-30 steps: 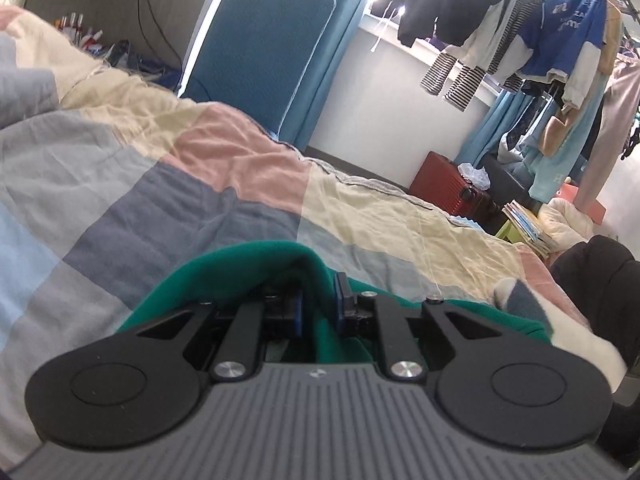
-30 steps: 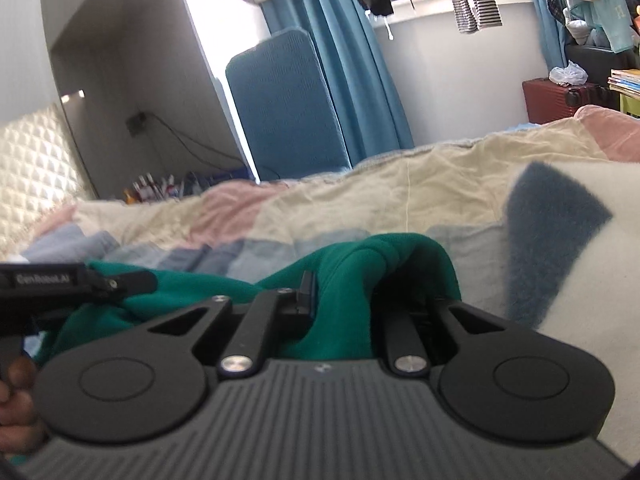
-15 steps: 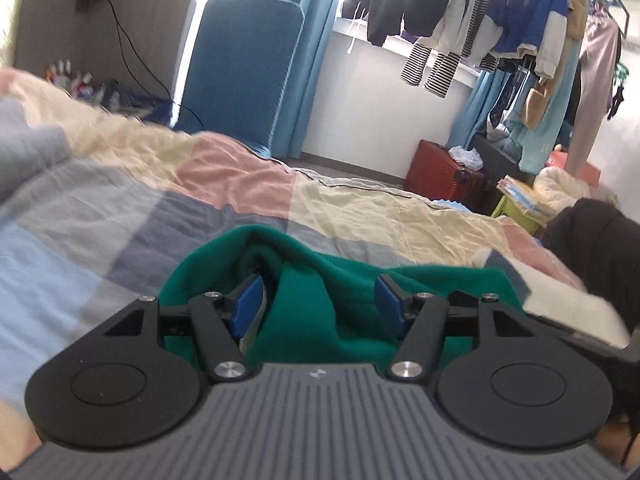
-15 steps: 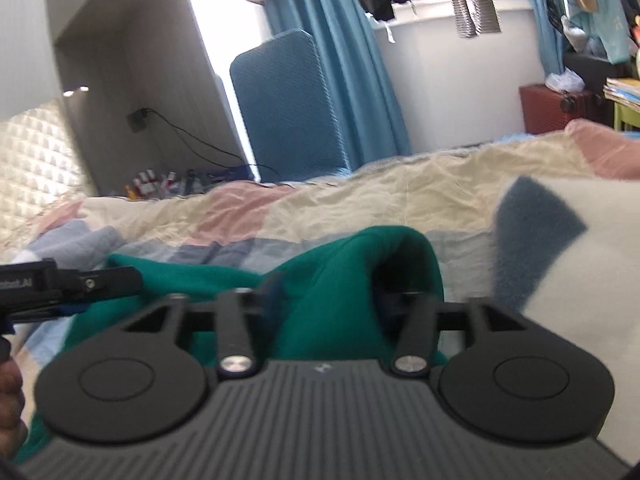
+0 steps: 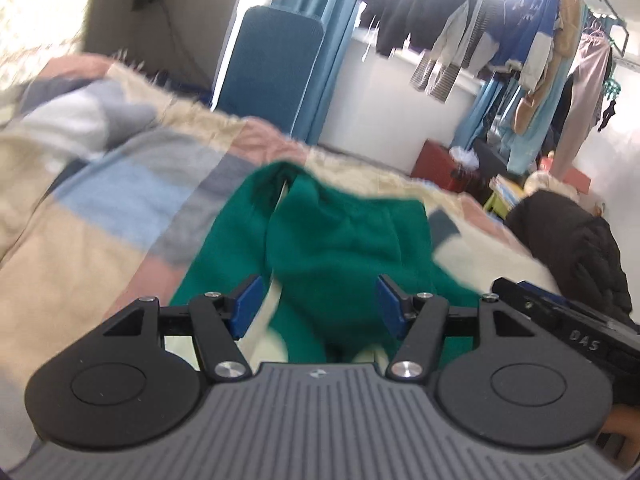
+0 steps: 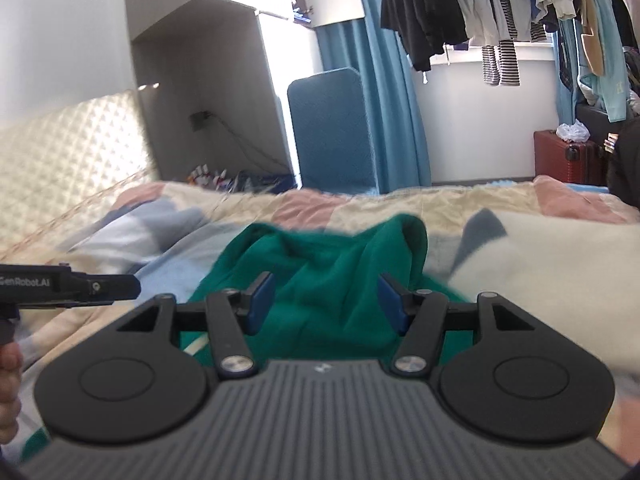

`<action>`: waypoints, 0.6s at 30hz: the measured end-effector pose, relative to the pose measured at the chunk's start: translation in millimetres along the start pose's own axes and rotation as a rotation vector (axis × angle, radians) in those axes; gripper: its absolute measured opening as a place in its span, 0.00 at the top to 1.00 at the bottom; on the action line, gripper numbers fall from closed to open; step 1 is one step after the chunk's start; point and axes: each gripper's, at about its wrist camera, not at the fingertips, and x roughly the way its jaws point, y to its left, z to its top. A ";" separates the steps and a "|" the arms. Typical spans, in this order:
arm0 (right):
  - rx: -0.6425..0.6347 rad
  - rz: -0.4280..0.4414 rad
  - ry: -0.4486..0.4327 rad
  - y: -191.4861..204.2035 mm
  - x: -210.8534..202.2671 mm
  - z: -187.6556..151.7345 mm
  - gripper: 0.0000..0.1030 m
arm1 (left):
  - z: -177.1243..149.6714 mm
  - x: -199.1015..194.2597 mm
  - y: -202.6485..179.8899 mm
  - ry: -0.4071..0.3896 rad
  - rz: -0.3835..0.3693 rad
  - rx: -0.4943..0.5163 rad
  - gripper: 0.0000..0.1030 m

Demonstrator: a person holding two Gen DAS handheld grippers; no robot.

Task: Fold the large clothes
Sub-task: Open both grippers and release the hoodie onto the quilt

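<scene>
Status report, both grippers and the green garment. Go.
Left gripper and right gripper: jaws just opened, nothing between the pads. Green garment released, bunched on the quilt. Nothing in the way.

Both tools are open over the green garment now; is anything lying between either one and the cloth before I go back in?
Nothing visible. The green fleece garment lies directly ahead of the left tool and the right tool, on the patchwork quilt. Both tools' jaws stand open, off the cloth. The cream blanket lies to its right.

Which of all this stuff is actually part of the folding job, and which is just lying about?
Part of the job:
green garment
left hand-held gripper, open
right hand-held gripper, open
patchwork quilt

Lying about:
hanging clothes
blue chair
red suitcase
</scene>
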 end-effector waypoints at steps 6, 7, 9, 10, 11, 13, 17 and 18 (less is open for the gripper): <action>-0.021 0.040 0.113 37.8 -70.2 -26.0 0.42 | -49.7 -63.9 6.4 0.099 -0.007 -0.047 0.35; -0.025 0.052 0.123 44.6 -76.9 -31.7 0.42 | -57.6 -67.6 8.0 0.111 -0.010 -0.049 0.35; -0.043 0.075 0.147 55.7 -86.6 -45.1 0.42 | -70.4 -75.3 8.5 0.127 -0.008 -0.053 0.35; -0.047 0.081 0.157 60.6 -89.2 -52.2 0.39 | -76.9 -75.4 8.8 0.136 -0.010 -0.055 0.35; -0.045 0.088 0.172 64.8 -90.7 -60.3 0.37 | -83.9 -77.6 8.8 0.146 -0.019 -0.054 0.35; -0.024 0.103 0.220 69.4 -87.5 -78.1 0.36 | -99.7 -76.2 9.6 0.183 -0.025 -0.043 0.35; -0.062 0.140 0.349 85.8 -72.7 -110.2 0.32 | -110.7 -66.9 14.7 0.237 -0.012 -0.017 0.35; -0.082 0.157 0.366 90.7 -68.6 -113.7 0.32 | -111.5 -64.1 16.6 0.246 -0.019 -0.023 0.35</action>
